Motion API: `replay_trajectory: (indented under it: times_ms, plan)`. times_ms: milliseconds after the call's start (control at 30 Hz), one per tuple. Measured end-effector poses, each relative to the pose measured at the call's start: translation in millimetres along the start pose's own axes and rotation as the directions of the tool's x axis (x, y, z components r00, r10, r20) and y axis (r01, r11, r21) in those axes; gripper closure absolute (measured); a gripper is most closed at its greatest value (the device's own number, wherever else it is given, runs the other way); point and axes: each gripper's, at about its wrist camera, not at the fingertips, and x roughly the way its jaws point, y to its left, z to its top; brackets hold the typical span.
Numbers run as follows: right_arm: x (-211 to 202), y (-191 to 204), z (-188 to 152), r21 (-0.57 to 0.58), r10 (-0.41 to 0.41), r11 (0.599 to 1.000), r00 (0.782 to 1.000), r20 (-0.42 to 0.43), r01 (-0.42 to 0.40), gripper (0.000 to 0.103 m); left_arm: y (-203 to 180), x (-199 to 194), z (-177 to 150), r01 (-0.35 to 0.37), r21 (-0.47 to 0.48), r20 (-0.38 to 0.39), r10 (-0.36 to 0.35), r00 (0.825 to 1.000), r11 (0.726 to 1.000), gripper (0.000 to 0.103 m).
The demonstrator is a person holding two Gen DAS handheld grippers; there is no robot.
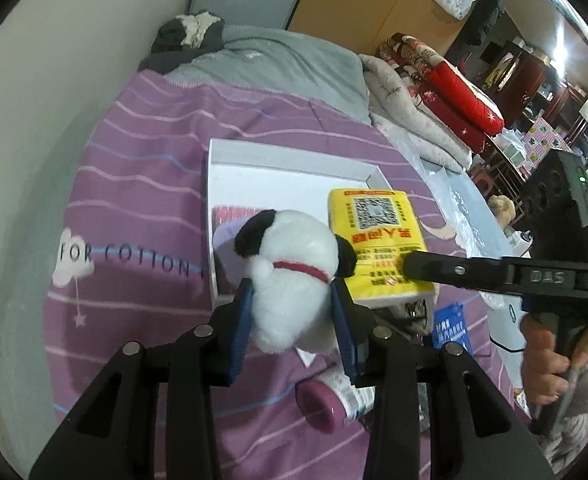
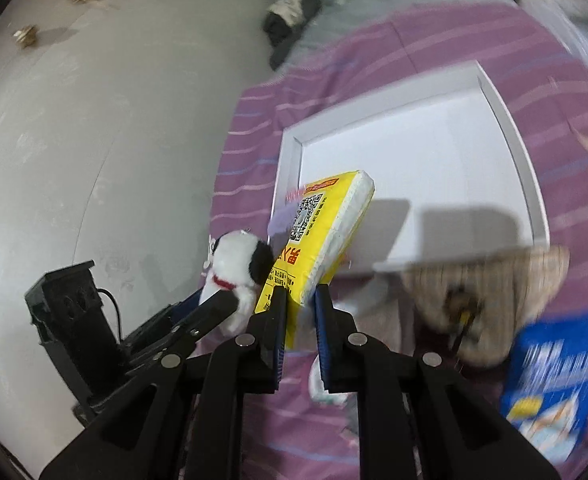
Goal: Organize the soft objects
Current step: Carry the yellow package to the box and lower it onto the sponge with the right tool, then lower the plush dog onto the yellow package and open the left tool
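Over a purple striped bed (image 1: 142,168), a white tray (image 2: 413,152) lies mostly bare, its far half open. The right tool (image 2: 299,320) clamps a yellow tissue pack (image 2: 325,232) above the tray's near edge; the left tool (image 1: 292,312) grips a plush dog (image 1: 290,268) touching the pack.

Each hand-held gripper (image 1: 292,312) (image 2: 299,320) is black with blue pads, silver rivets; possibly "DAS" lettering.

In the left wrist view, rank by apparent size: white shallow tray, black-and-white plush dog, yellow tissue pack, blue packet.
1. White shallow tray
2. Black-and-white plush dog, inflated by nearness to the camera
3. Yellow tissue pack, close to the dog
4. Blue packet, partly hidden
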Motion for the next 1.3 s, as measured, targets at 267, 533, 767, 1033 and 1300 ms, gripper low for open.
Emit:
replay_trajectory:
  times_ms: [267, 533, 767, 1033, 1300]
  plan:
    - [41, -24, 32, -0.177, -0.084, 0.982, 0.994, -0.062, 0.072, 0.091, 12, 24, 16, -0.011, -0.037, 0.002, 0.011, 1.0, 0.999, 0.063]
    - [71, -54, 47, -0.18, -0.083, 0.982, 0.979, -0.185, 0.049, 0.091, 18, 41, 24, 0.047, -0.108, -0.01, -0.048, 0.999, 0.993, 0.063]
    - [86, -61, 42, -0.174, -0.077, 0.984, 0.974, -0.213, 0.04, 0.09, 6, 61, 30, 0.078, -0.15, -0.033, -0.084, 0.996, 0.986, 0.063]
    - [87, -68, 39, -0.187, -0.063, 0.982, 0.966, -0.25, 0.016, 0.089, -14, 93, 39, 0.107, -0.2, -0.071, -0.124, 0.99, 0.974, 0.063]
    - [80, -58, 31, -0.247, -0.126, 0.967, 0.965, -0.23, 0.068, 0.06, -19, 119, 32, 0.018, -0.201, -0.128, -0.045, 0.991, 0.979, 0.063]
